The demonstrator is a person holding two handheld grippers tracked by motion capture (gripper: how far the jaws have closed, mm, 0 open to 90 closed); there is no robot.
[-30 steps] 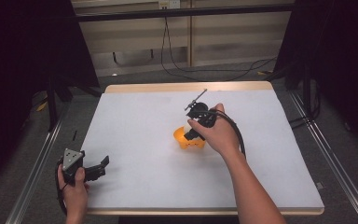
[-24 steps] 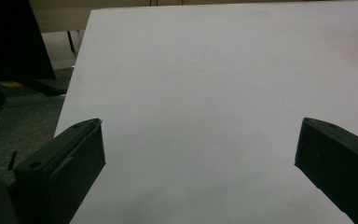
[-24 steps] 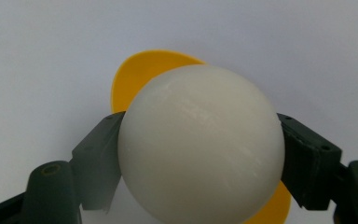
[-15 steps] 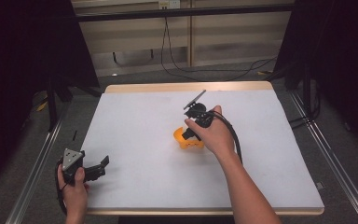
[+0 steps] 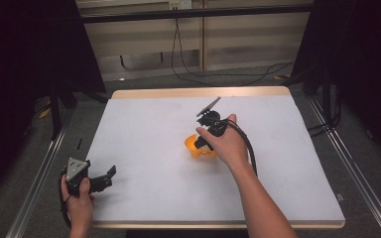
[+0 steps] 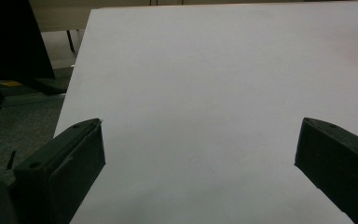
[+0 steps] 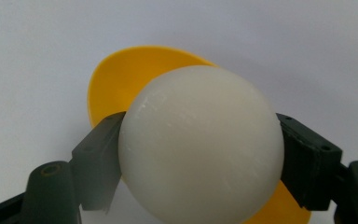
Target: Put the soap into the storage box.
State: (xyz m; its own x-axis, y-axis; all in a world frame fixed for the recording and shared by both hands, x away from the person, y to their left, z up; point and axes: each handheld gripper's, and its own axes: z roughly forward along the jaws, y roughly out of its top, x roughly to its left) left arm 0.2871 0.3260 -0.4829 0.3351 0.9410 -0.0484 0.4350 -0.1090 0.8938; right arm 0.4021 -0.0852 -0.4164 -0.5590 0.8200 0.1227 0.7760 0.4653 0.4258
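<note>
A white ball (image 7: pixel 200 144), clamped in the right gripper (image 7: pixel 200 158), hides most of a yellow bowl (image 7: pixel 135 74) beneath. The left gripper (image 6: pixel 200 154) rests near the table (image 5: pixel 144 129) edge, jaws wide and empty.

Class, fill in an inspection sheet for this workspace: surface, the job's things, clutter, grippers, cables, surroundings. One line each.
Surface: white table top with a wooden edge, bare apart from the items below.
Job's things: white ball over a yellow bowl near the table's middle.
Clutter: nothing seen.
Grippers: right gripper has its fingers pressed on both sides of the ball; left gripper open, at the near left edge, holding nothing.
Cables: black cable trailing from the right gripper; more on the floor beyond.
Surroundings: dark curtains, grey floor, metal rails.
</note>
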